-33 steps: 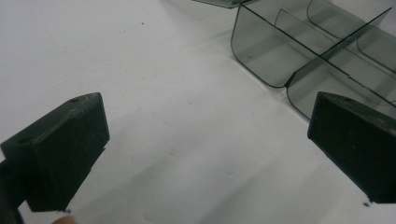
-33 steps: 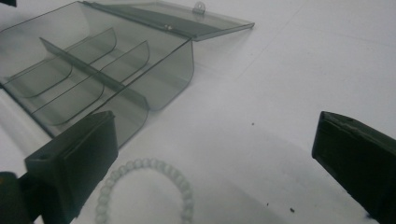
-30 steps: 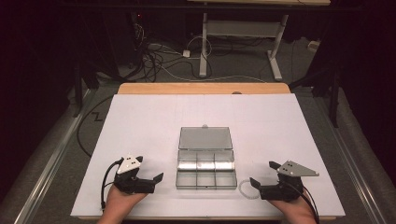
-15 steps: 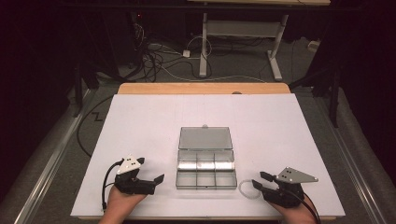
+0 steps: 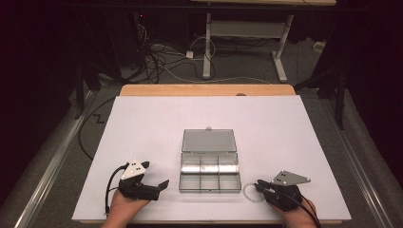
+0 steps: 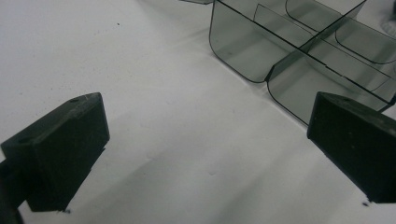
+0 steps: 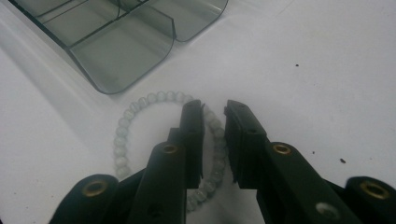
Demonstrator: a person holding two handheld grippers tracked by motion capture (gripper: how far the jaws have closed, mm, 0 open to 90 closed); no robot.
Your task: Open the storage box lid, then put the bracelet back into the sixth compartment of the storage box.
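Smoky clear plastic forms the one box (image 5: 209, 167) at the middle of the white surface (image 5: 142, 123), lid laid open on the far side, six compartments in two rows of three. One pale bead bracelet (image 7: 140, 135) lies flat just right of the box's near right corner. The right hand-held gripper (image 7: 214, 140) has just been closing: its jaws stand narrow astride the bracelet's right arc, beads between them, though I cannot tell whether the pads press yet. The left hand-held gripper (image 6: 205, 154) rests near the box's left side, jaws wide, holding nothing. No writing is readable. Beyond the far edge stand a table frame (image 5: 244, 42) and loose cables (image 5: 157, 57) on the floor.
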